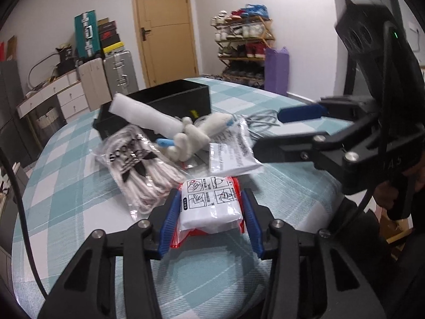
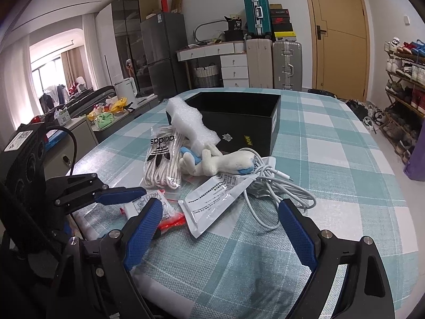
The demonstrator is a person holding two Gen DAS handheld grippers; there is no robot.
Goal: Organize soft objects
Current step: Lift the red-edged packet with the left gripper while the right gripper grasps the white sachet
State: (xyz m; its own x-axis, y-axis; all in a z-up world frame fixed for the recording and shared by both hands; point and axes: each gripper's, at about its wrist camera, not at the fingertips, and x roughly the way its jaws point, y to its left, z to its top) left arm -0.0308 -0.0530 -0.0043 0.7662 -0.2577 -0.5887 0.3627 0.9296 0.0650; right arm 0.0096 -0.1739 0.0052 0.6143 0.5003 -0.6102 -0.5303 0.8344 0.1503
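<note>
1. The left claw point(image 1: 211, 214) is seen closed on a small white packet in clear plastic with red edges and printed pictograms point(image 1: 209, 204); the blue pads point(image 1: 170, 223) press against both sides of the packet, which rests on the bench covered by a teal-and-white checked cloth point(image 1: 79, 159).
2. The right claw point(image 2: 220, 231) is held with its blue-padded fingers point(image 2: 144, 228) spread wide apart, and nothing is gripped between them; only the checked cloth lies under the gap.
3. Just ahead of the right claw, a flat white pouch with black printed text point(image 2: 215, 196) is found, and a coiled white cable point(image 2: 276, 186) lies partly over and beside it, slightly to the right.
4. Further ahead of both claws, a white plush toy with blue patches point(image 2: 220, 163) is seen lying on its side, touching the pouch and the cable.
5. To the left of the toy, from the right claw's view, a clear bag of white laces printed with a black adidas logo point(image 2: 162, 159) is laid on the cloth.
6. A strip of white bubble wrap point(image 2: 191, 125) is propped against the front edge of an open black rectangular box point(image 2: 239, 117), which stands furthest from the claws.
7. In the left wrist view, the right claw point(image 1: 289, 127) is seen to the right of the pile, above the pouch point(image 1: 233, 154).
</note>
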